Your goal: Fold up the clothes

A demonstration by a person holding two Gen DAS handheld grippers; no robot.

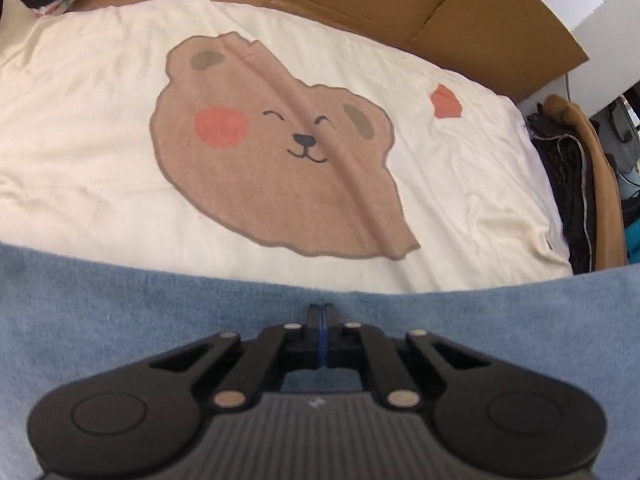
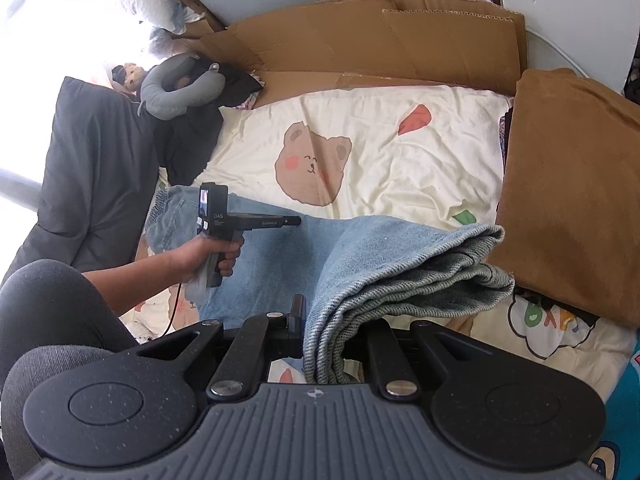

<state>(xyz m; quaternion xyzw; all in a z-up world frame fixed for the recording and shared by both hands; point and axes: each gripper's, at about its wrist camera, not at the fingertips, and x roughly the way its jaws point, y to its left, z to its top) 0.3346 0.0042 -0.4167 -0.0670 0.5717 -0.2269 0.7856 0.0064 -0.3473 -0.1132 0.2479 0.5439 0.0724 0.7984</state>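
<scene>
Light blue jeans [image 2: 276, 256] lie spread on a cream bear-print bedsheet [image 2: 400, 160]. My right gripper [image 2: 320, 320] is shut on a doubled-over fold of the jeans [image 2: 400, 268], which lifts off the bed and drapes to the right; the denim hides its right finger. A hand holds my left gripper [image 2: 296, 221] just above the flat part of the jeans, to the left of the fold. In the left wrist view the left gripper [image 1: 322, 308] is shut, its fingers pressed together with nothing seen between them, over the blue jeans [image 1: 120, 300] near their far edge.
A folded brown cloth [image 2: 568, 184] lies at the right of the bed. Flattened cardboard [image 2: 360, 40] lines the far side. A dark grey jacket [image 2: 92, 168] and a grey neck pillow [image 2: 176, 88] sit at the left. The person's knee [image 2: 48, 320] is at lower left.
</scene>
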